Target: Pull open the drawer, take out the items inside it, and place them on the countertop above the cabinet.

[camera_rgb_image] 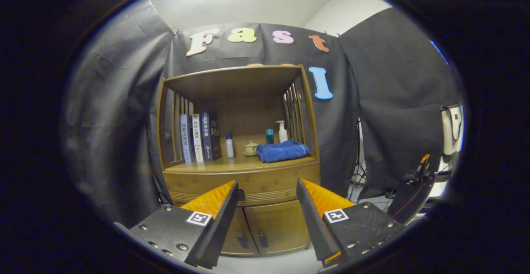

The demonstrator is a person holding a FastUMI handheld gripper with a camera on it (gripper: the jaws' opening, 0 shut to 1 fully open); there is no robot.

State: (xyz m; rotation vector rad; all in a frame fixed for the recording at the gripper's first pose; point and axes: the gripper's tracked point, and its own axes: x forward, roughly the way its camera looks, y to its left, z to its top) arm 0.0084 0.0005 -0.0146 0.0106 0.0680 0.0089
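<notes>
handheld two-finger gripper (267,191) held well back from a low bamboo-coloured wooden cabinet (242,158), fingers spread wide apart and gripping nothing. between the fingertips: the shut wooden drawer front (265,185), running the width of the cabinet just under the countertop (232,164), with a small dark knob (241,194) peeking out beside the left fingertip. below the drawer: two closed wooden cabinet doors (265,228), each with a short dark handle near the middle seam. drawer contents hidden; nothing taken out yet.

on the countertop, inside the open slatted shelf bay: upright row of books (199,137) at the left, slim white bottle with a blue cap (229,145), small pale lidded ceramic cup on a saucer (250,148), short teal cylinder (269,136), white pump dispenser (282,132), and folded blue terry towel (282,150) at the right front.

risks judged from this stance:
- knob small and partly covered by the left finger; off-centre closing likely to slip off it or pinch the drawer face instead.
- door handles below easily mistaken for the drawer pull; too low an approach likely to open a door.
- skewed or upward pull likely to bind the drawer or shake the cabinet, toppling the slim bottle or the pump dispenser.
- little bare countertop, mostly along the front edge between books and towel; careless placing likely to knock the cup or leave items overhanging.
</notes>
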